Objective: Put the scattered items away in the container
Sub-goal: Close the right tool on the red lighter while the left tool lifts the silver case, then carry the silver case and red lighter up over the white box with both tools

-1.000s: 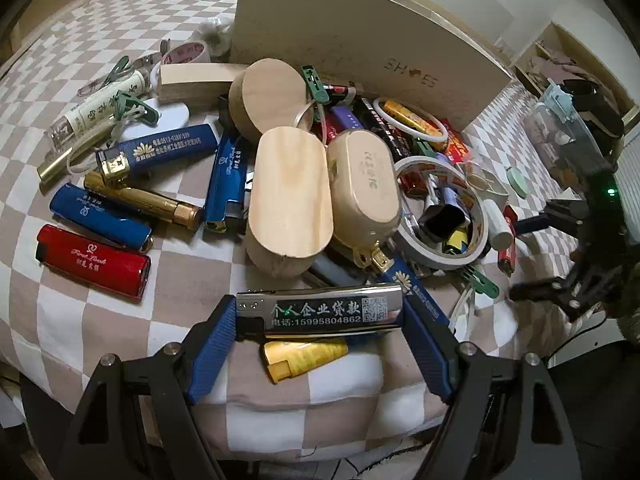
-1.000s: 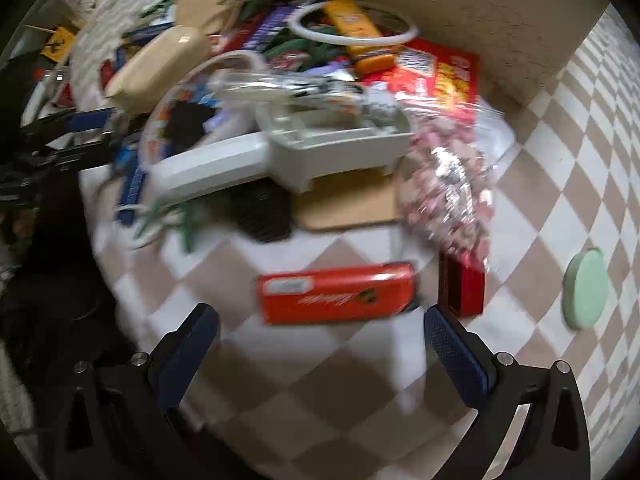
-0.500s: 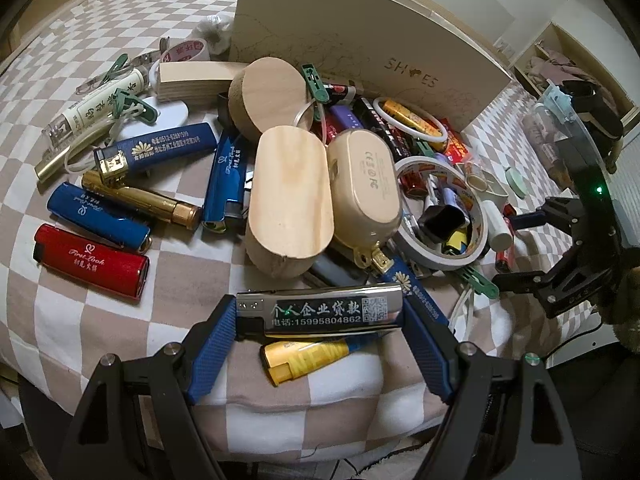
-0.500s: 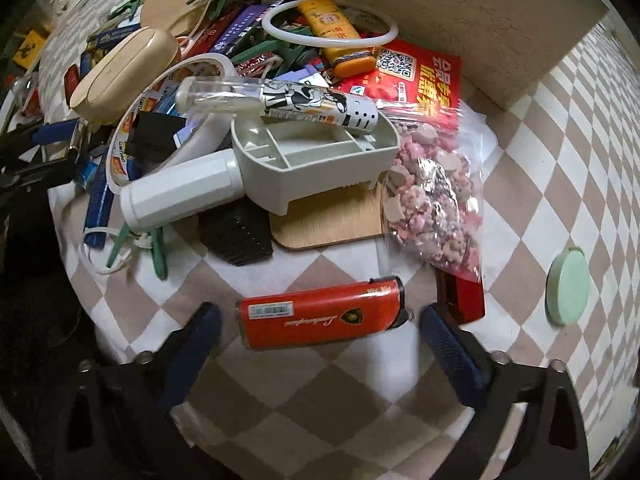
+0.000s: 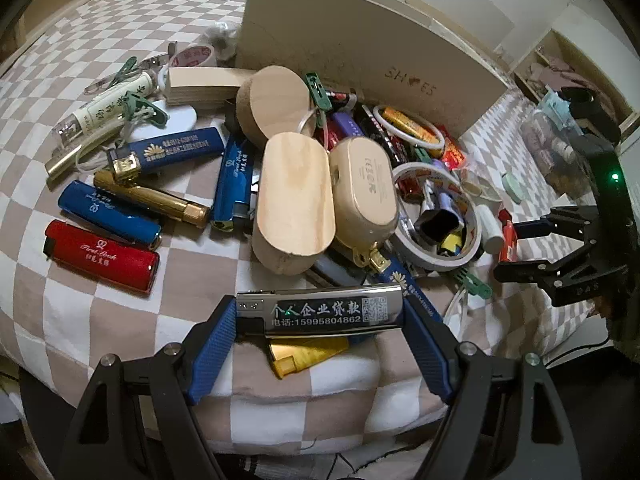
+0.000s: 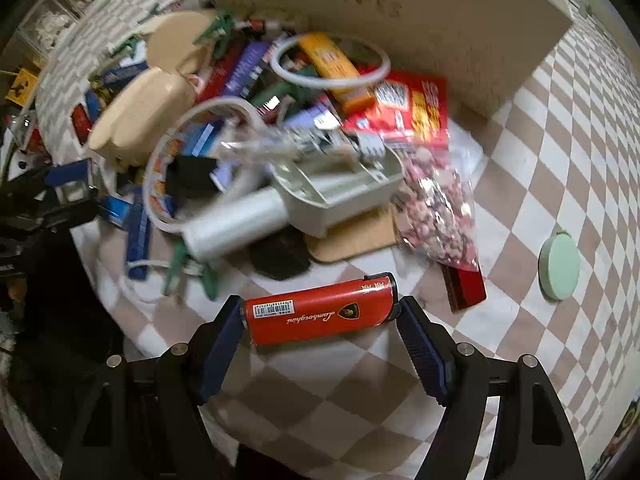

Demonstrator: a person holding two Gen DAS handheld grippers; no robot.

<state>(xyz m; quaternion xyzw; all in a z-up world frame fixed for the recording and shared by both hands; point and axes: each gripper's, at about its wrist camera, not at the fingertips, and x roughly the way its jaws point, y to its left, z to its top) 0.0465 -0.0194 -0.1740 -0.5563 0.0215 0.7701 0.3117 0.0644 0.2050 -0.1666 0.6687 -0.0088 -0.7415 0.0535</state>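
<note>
My left gripper [image 5: 318, 304] is shut on a silver-and-black lighter [image 5: 320, 314] with printed Chinese text, gripped end to end just above the checked cloth [image 5: 100, 300]. My right gripper [image 6: 320, 307] points down over a red lighter [image 6: 320, 316]. Its jaws are closing, and the blue pads [image 6: 224, 328] touch both ends of that lighter. The beige box [image 5: 360, 40] marked SHOES stands behind the pile, and its wall [image 6: 420, 20] also fills the top of the right wrist view. From the left wrist view the right gripper [image 5: 520, 249] hangs at the far right.
A pile lies before the box: wooden blocks [image 5: 294, 208], a tape roll [image 5: 404, 248], several lighters [image 5: 100, 254], a white tray [image 6: 344, 192], a bag of pink pieces [image 6: 436, 208]. A green round lid [image 6: 559, 266] lies apart at the right. The cloth drops off at the near edge.
The right gripper's jaws have closed in from wide apart onto the ends of the red lighter and the view has risen slightly. The left gripper and its lighter have not moved.
</note>
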